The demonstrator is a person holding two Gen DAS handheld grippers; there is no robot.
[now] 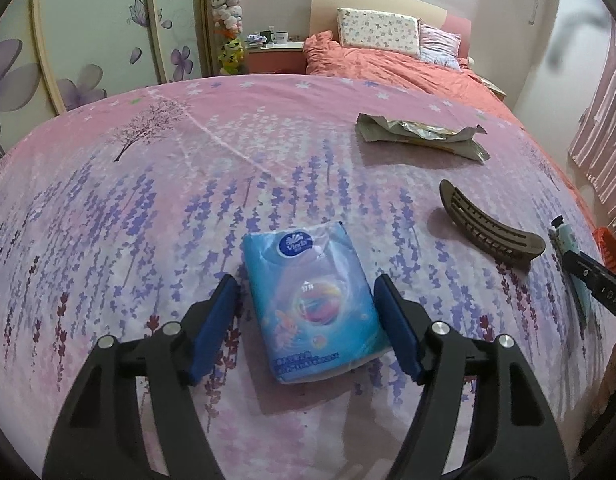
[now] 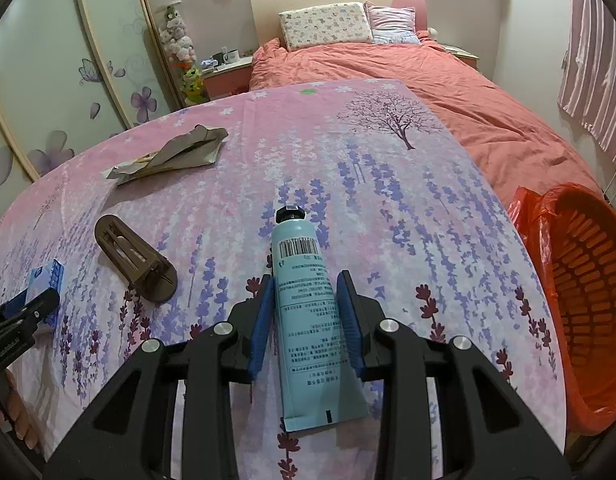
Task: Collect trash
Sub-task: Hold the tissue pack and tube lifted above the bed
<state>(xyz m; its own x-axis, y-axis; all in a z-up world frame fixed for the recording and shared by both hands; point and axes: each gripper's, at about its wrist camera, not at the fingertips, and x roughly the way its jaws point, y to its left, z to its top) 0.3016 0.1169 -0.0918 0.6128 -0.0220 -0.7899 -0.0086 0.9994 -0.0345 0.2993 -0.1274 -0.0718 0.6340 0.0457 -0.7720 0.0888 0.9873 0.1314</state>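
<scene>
We have the left gripper [image 1: 308,320] spread wide astride the blue tissue pack [image 1: 313,304] on the bedsheet [image 1: 148,208], and the right gripper [image 2: 306,316] parted either side of the teal tube [image 2: 308,312], neither pad clearly pressing

My left wrist camera sits low over the bed's near edge, looking along my jaws toward the headboard [image 1: 377,0], with the tissue pack [image 1: 313,304] close under the lens. My right wrist camera looks the same way from nearer the bed's right edge, close over the tube [image 2: 308,312]. Both views share the floral sheet [image 1: 108,208], the crumpled wrapper [image 1: 421,136] and the brown hair clip [image 2: 136,260].
</scene>
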